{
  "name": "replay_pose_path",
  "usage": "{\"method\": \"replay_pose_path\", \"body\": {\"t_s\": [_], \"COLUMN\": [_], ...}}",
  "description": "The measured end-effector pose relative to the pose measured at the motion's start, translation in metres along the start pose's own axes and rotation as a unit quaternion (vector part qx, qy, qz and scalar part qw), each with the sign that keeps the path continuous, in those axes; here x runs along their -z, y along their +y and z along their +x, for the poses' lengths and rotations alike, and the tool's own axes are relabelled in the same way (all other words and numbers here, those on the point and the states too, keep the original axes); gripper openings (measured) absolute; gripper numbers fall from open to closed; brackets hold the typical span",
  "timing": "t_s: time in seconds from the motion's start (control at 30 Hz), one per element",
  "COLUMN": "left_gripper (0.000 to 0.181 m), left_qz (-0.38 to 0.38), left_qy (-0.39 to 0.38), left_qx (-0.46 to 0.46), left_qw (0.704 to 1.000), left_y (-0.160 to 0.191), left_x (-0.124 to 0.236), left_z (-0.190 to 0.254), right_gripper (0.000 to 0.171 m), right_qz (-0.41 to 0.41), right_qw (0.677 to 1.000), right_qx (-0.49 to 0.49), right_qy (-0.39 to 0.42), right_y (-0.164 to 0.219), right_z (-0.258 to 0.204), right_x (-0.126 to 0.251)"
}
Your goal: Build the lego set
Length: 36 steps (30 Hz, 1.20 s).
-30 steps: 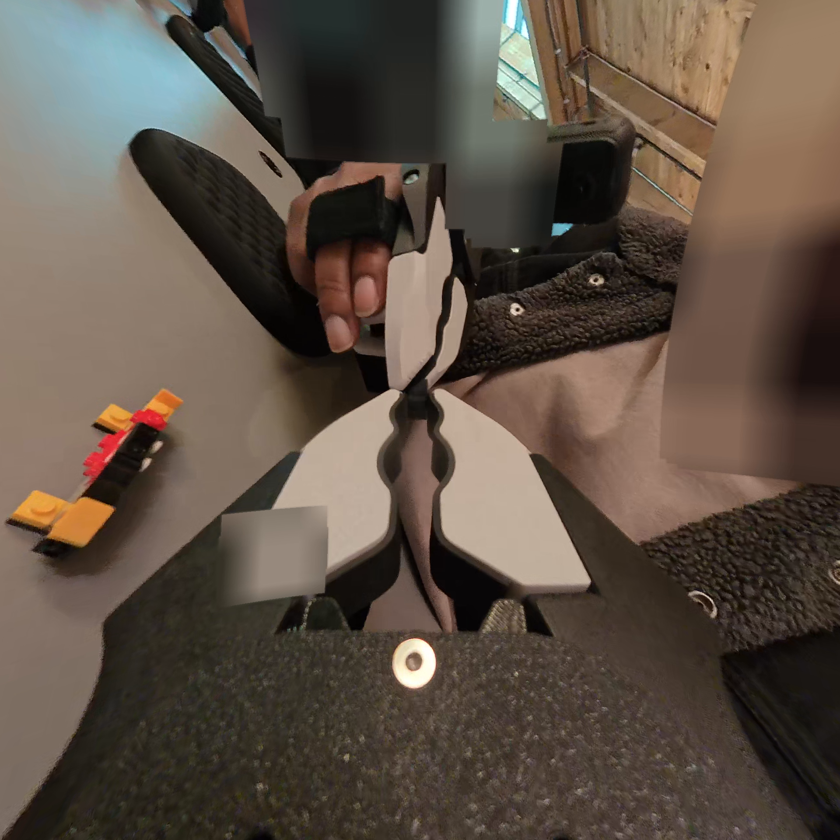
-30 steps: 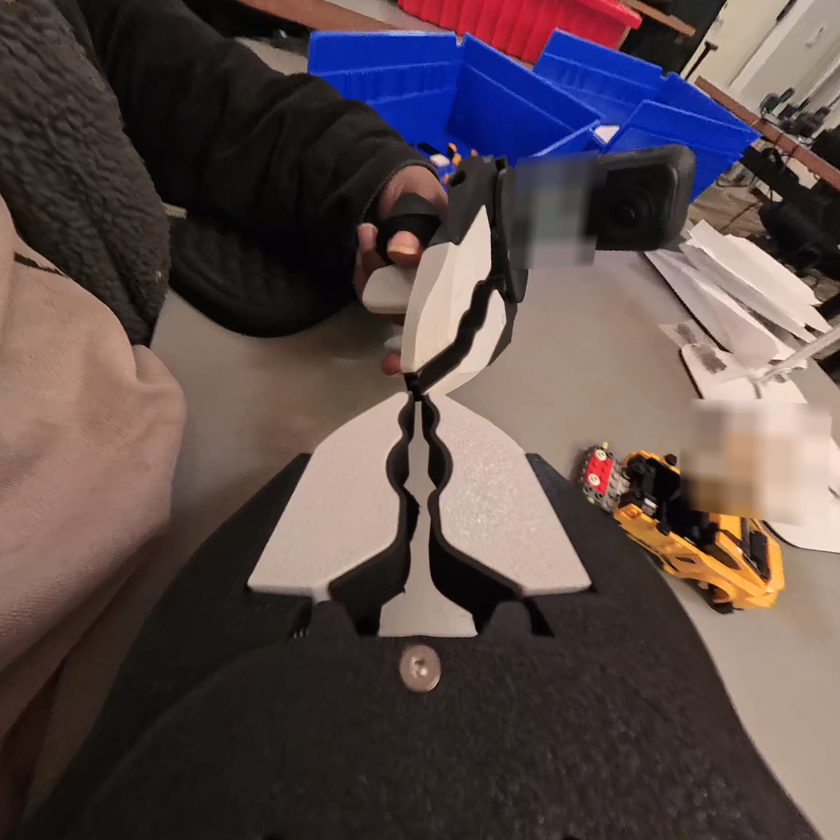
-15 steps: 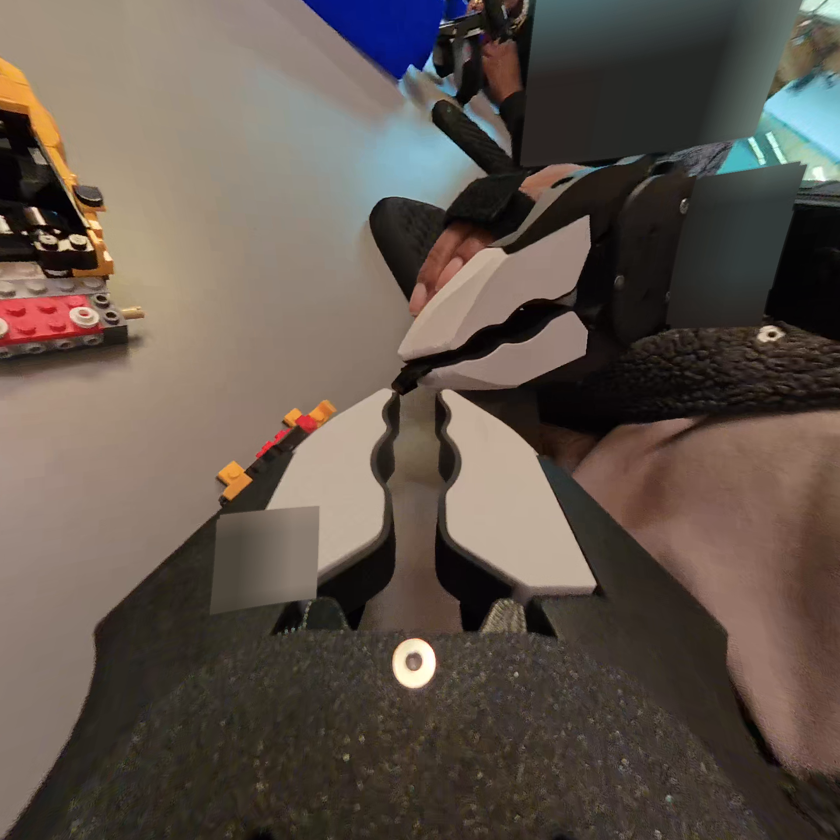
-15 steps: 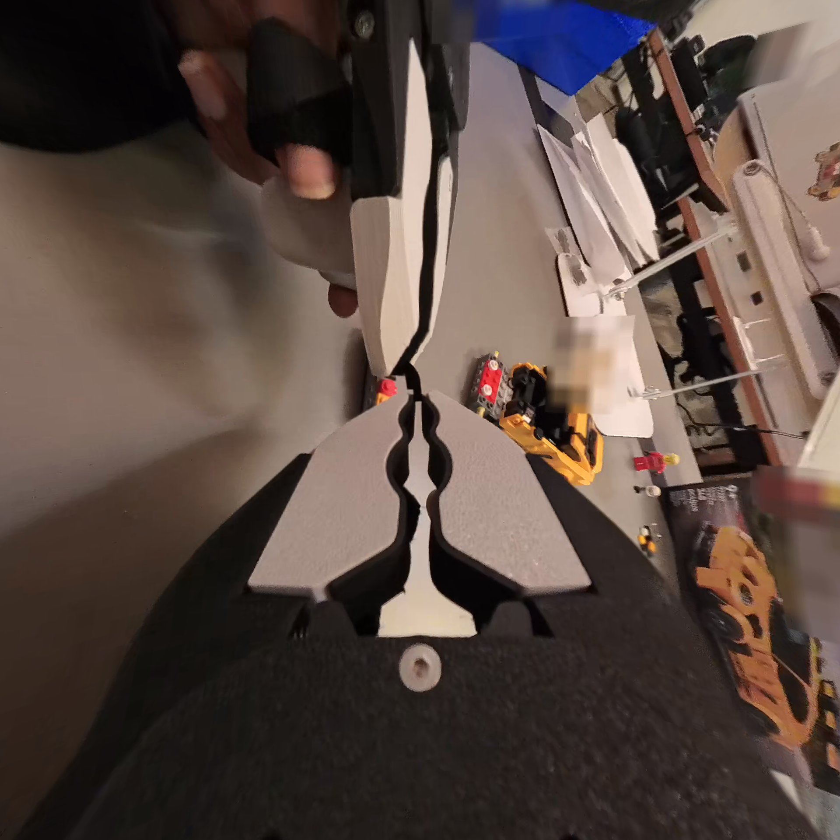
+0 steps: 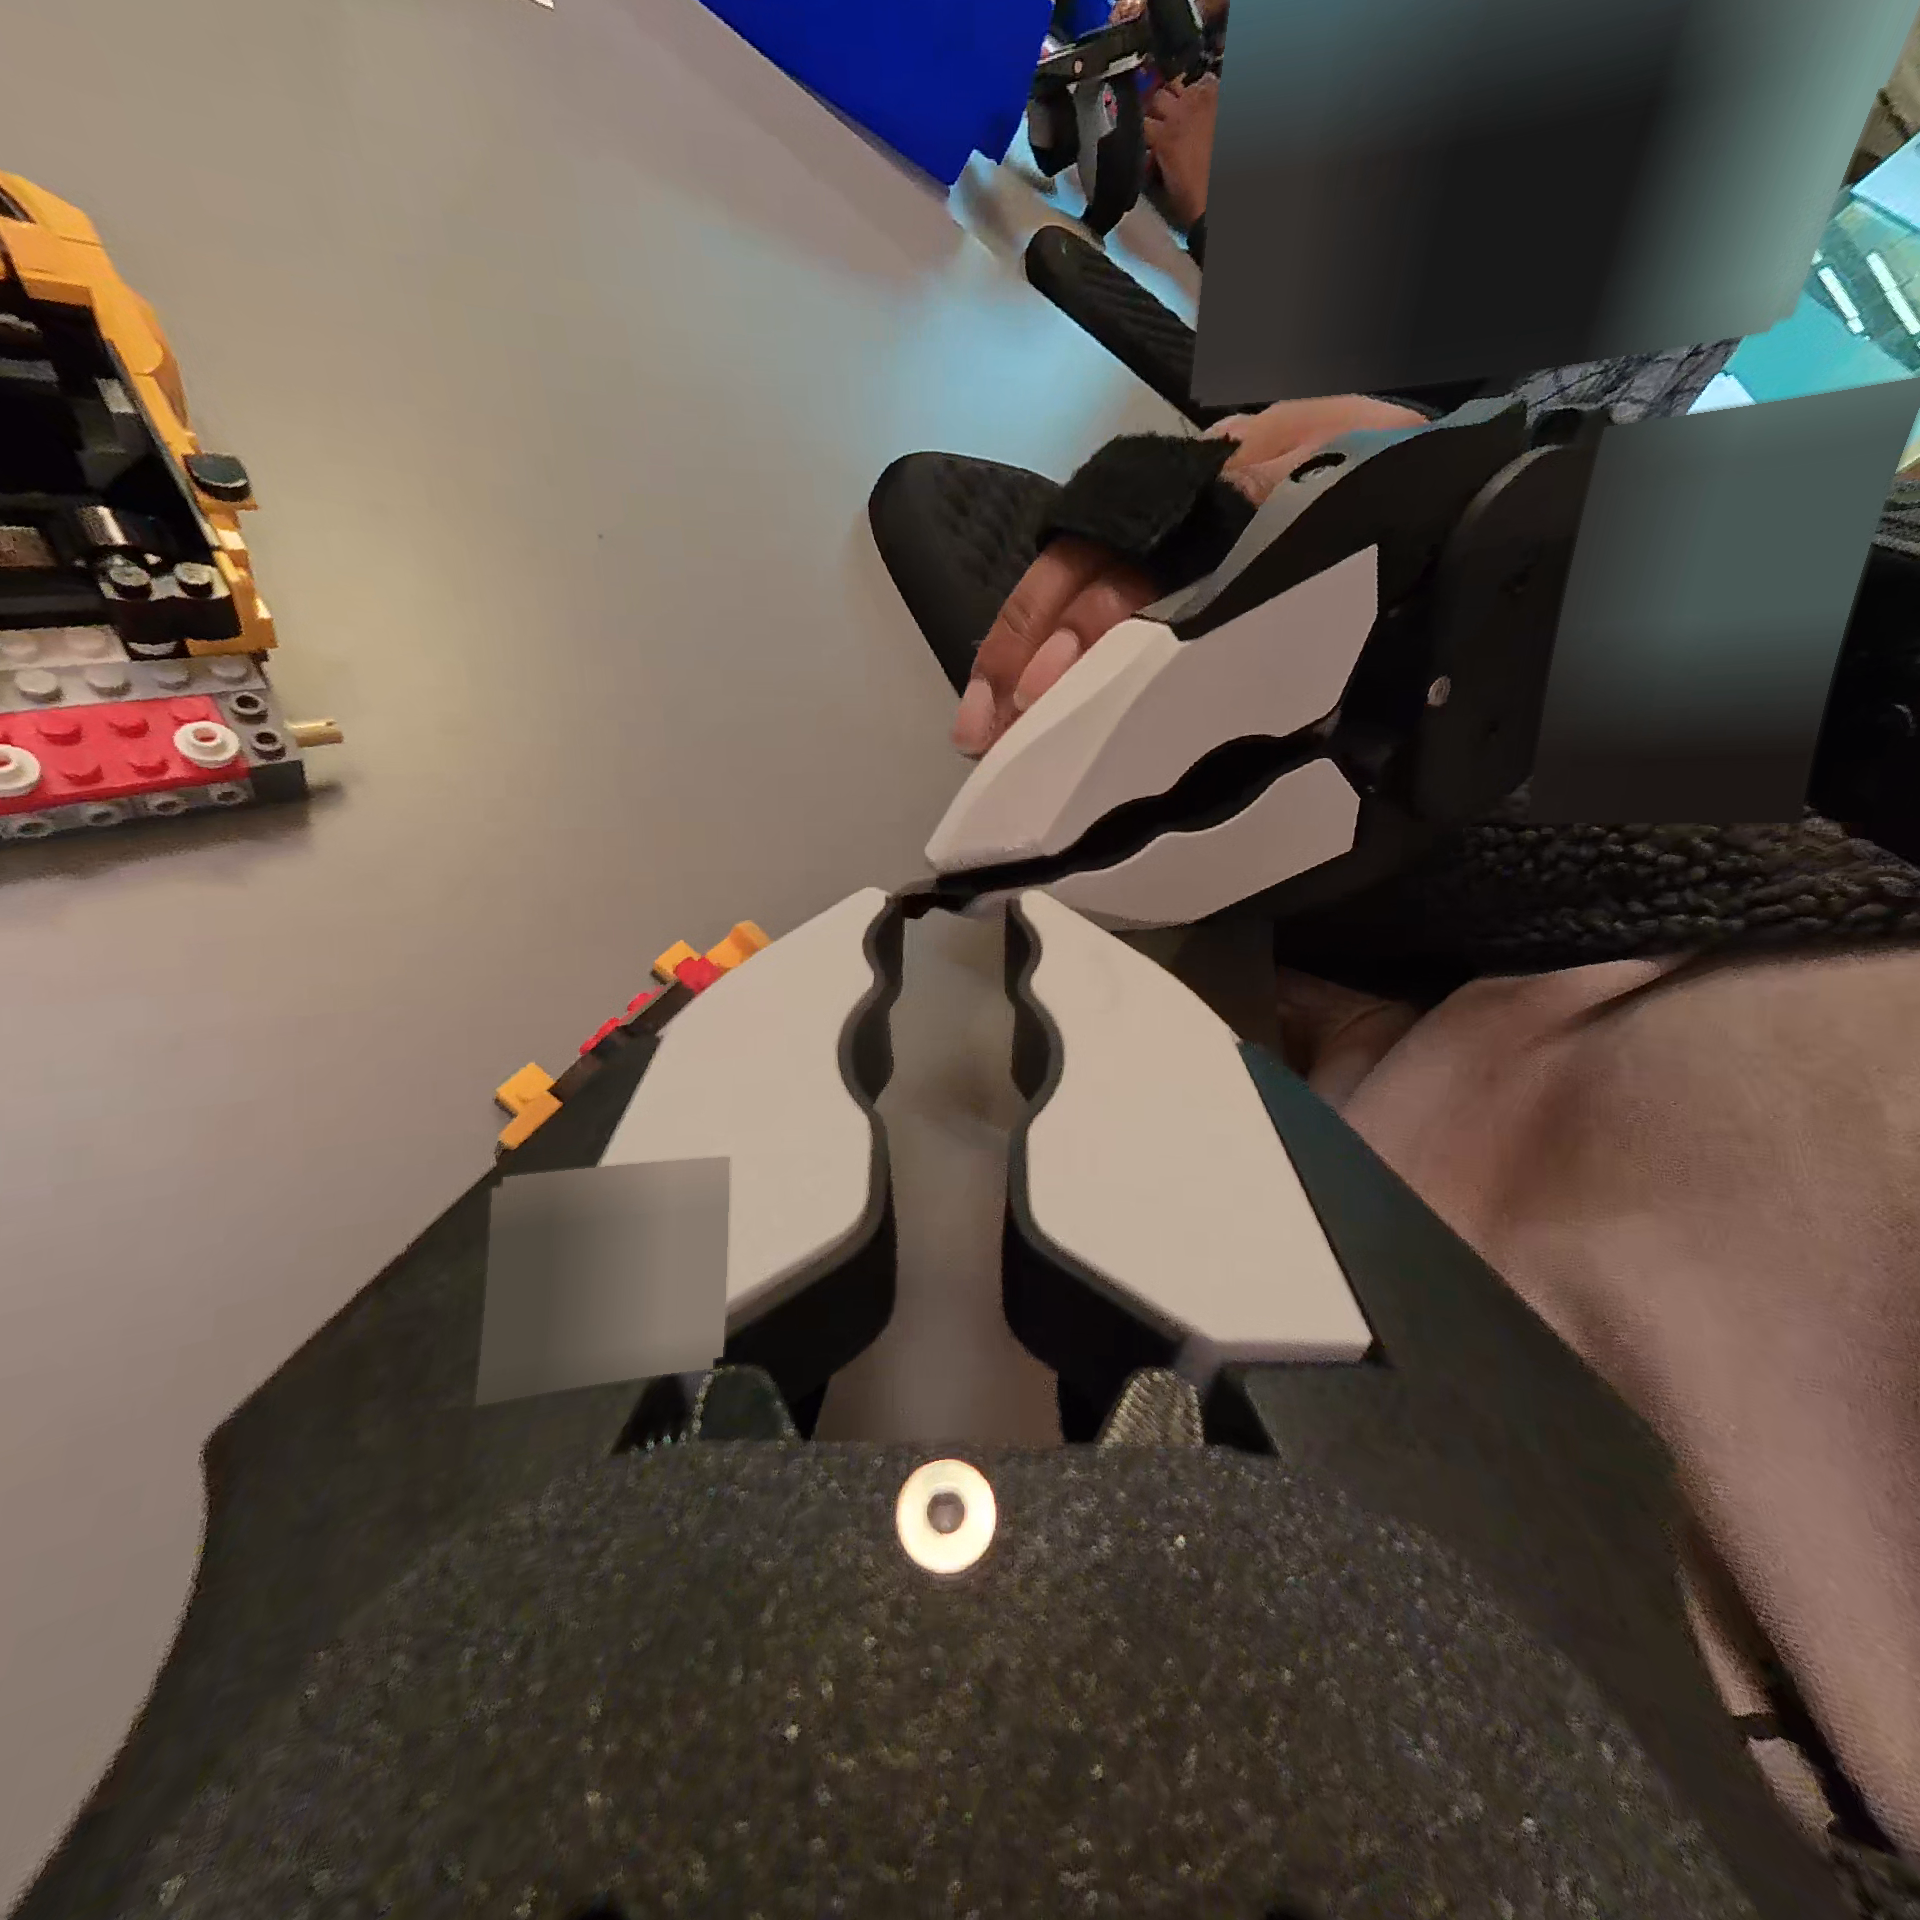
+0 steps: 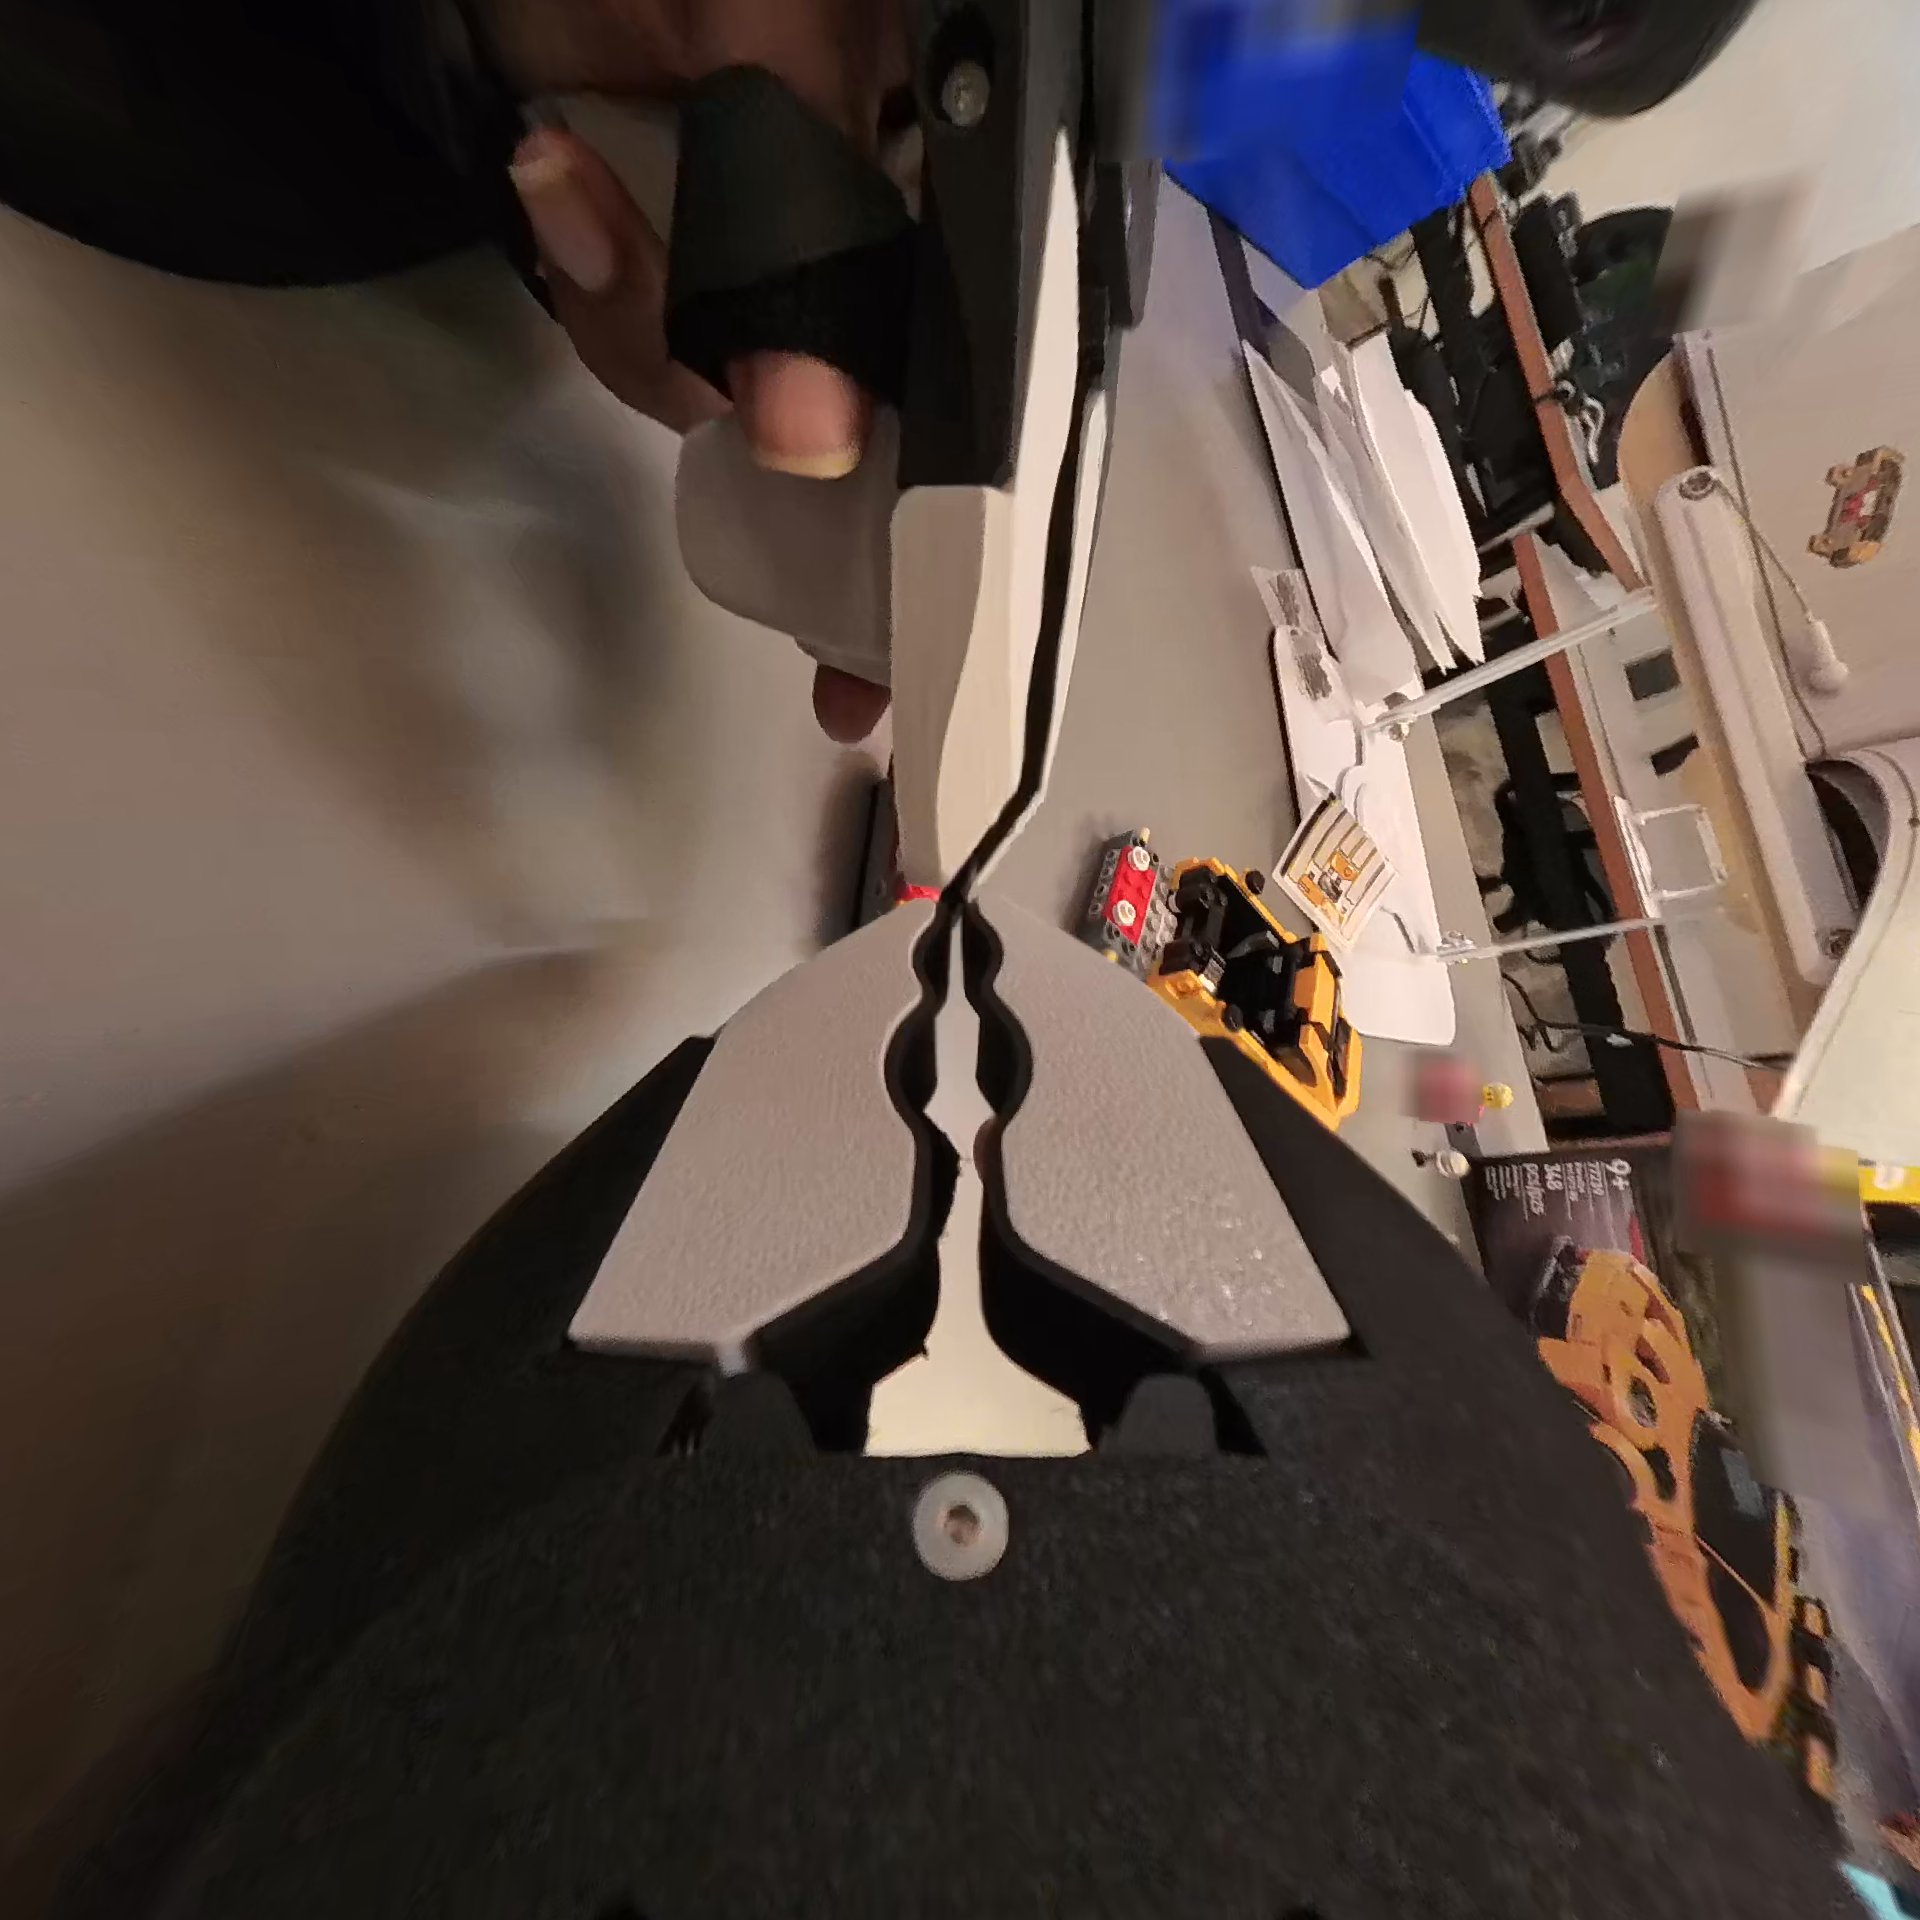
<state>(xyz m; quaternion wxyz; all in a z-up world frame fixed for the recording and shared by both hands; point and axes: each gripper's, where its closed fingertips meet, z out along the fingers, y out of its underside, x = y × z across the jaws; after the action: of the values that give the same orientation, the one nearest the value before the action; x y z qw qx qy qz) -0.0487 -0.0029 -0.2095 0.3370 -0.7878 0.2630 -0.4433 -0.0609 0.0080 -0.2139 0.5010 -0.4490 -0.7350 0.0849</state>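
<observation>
In the left wrist view my left gripper point(image 5: 948, 906) is open, with a clear gap between its grey fingers. My right gripper point(image 5: 940, 883) comes in from the right and is shut on a small black lego piece point(image 5: 916, 900), which touches my left fingertip. In the right wrist view my right gripper point(image 6: 958, 914) is nearly closed and meets the left gripper's tips. A partly built yellow and black lego car point(image 5: 125, 582) with red and grey plates lies on the grey table point(image 5: 582, 416); it also shows in the right wrist view point(image 6: 1247, 966). A small black, orange and red sub-assembly point(image 5: 623, 1029) lies half hidden behind my left finger.
Blue bins point(image 6: 1330, 177) stand at the far side of the table. White papers point(image 6: 1371, 499), a small sheet point(image 6: 1335, 878), the lego box point(image 6: 1621, 1351) and tiny loose pieces point(image 6: 1496, 1093) lie to the right. The person's beige lap point(image 5: 1558, 1195) is close on the right. Left and right tips are no more than a few centimetres apart.
My left gripper has opened and let go of the small black piece, which stays in my right gripper. Both grippers have turned towards the table and the car.
</observation>
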Motion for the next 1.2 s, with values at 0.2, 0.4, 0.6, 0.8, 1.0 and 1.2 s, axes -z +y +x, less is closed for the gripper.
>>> {"method": "replay_pose_path", "body": {"t_s": [0.2, 0.4, 0.6, 0.8, 1.0, 1.2], "left_gripper": [0.017, 0.011, 0.009, 0.008, 0.008, 0.02], "left_qz": [0.001, 0.012, 0.035, 0.025, 0.008, -0.023], "left_qy": [0.031, 0.08, 0.143, 0.116, 0.079, -0.035], "left_qx": [0.024, 0.042, -0.003, -0.12, -0.167, -0.237], "left_qw": [0.999, 0.996, 0.989, 0.986, 0.983, 0.971], "left_y": [0.001, 0.0, -0.007, -0.002, 0.003, 0.002], "left_x": [0.0, 0.004, 0.015, 0.015, 0.014, 0.022], "left_z": [0.004, 0.011, 0.028, 0.037, 0.03, -0.009], "right_gripper": [0.0, 0.0, 0.012, 0.016, 0.01, 0.008], "right_qz": [0.033, 0.074, 0.13, 0.118, 0.097, 0.056], "right_qw": [0.999, 0.997, 0.966, 0.941, 0.934, 0.946], "right_qx": [0.012, -0.007, -0.184, -0.214, -0.21, -0.233], "right_qy": [-0.004, -0.016, -0.129, -0.235, -0.271, -0.22], "right_y": [-0.006, -0.014, -0.025, -0.03, -0.029, -0.007], "right_z": [-0.002, -0.001, 0.006, -0.004, -0.01, 0.003], "right_x": [0.002, 0.007, 0.02, 0.02, 0.013, -0.001]}}
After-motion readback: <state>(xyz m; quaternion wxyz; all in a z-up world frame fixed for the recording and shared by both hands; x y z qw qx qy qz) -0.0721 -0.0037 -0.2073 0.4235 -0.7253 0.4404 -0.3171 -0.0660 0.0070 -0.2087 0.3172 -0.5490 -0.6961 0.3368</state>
